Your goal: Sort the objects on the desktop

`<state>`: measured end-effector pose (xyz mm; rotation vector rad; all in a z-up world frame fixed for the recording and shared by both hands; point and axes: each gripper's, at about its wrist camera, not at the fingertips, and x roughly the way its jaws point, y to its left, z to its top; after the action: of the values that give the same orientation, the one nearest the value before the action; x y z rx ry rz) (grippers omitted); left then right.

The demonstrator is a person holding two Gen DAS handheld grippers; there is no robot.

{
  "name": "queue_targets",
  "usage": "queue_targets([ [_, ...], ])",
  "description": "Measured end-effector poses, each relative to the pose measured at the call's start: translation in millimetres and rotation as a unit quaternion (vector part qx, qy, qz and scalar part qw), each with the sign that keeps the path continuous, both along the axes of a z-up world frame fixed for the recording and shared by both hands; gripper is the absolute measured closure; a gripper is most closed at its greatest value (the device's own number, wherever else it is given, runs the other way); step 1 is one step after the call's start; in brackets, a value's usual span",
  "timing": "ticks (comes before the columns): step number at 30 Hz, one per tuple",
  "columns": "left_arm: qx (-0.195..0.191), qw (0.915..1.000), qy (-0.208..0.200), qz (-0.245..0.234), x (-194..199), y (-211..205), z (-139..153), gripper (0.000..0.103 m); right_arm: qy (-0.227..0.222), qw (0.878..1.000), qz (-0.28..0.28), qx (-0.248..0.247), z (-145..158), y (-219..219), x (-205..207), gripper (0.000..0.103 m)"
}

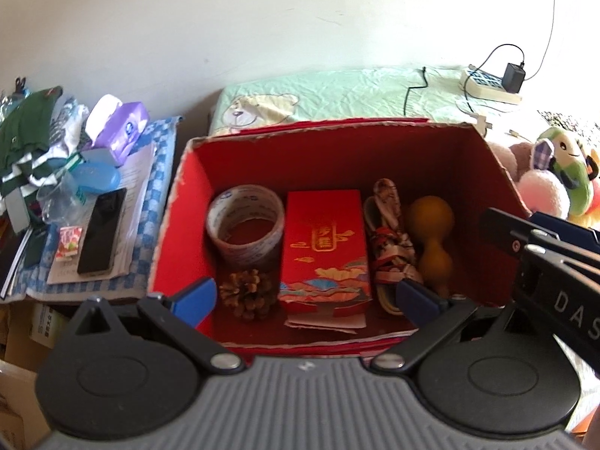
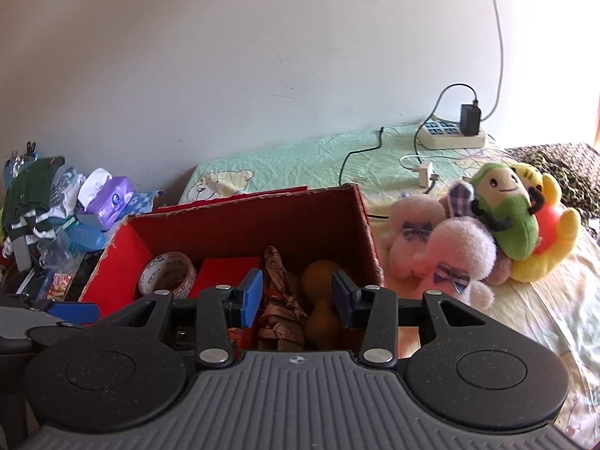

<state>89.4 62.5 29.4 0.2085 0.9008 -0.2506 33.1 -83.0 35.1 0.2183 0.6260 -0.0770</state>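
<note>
I'm holding both claws, left gripper [image 1: 305, 296] and right gripper [image 2: 296, 294], released over the red box [image 1: 483, 157], which is showing one tape roll [image 1: 245, 225], one pinecone [image 1: 247, 294], one red packet [image 1: 324, 247] and one gourd [image 1: 431, 240] mid-frame.

Rear wall [image 2: 262, 56]: plain white, with a few faint scuff marks. A thin cable [image 2: 498, 30] hangs down it at the right. Below the wall lies a bed covered by a pale green sheet [image 1: 337, 86] printed with a bear. A white power strip [image 2: 452, 135] rests on the sheet near the wall, with a black adapter [image 2: 470, 119] plugged in. Far right, a leopard-print fabric [image 2: 562, 165] lies on the bed. Bright daylight falls from the right.
</note>
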Motion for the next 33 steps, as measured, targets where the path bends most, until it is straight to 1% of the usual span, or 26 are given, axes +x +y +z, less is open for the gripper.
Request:
queue_targets([
  [8,0.014,0.9998,0.007,-0.012,1,-11,-10,0.001,0.001,1.000,-0.019,0.001,-5,-6,-7,0.059],
  [10,0.014,0.9998,0.011,-0.013,1,-10,-13,0.001,0.003,1.000,-0.018,0.002,-7,-6,-7,0.059],
  [15,0.017,0.9998,0.002,-0.011,1,-7,-15,0.001,0.006,1.000,-0.014,0.009,-11,-4,-5,0.059],
  [23,0.004,0.9999,0.006,-0.011,5,-1,-15,0.001,0.008,1.000,-0.003,0.018,-12,-2,1,0.059],
  [29,0.010,0.9999,0.004,-0.006,12,-1,-15,0.001,0.009,1.000,-0.005,0.016,-13,-2,4,0.059],
  [33,0.018,0.9997,0.013,-0.006,17,-3,-20,0.001,0.011,1.000,-0.014,0.012,-14,-3,5,0.059],
])
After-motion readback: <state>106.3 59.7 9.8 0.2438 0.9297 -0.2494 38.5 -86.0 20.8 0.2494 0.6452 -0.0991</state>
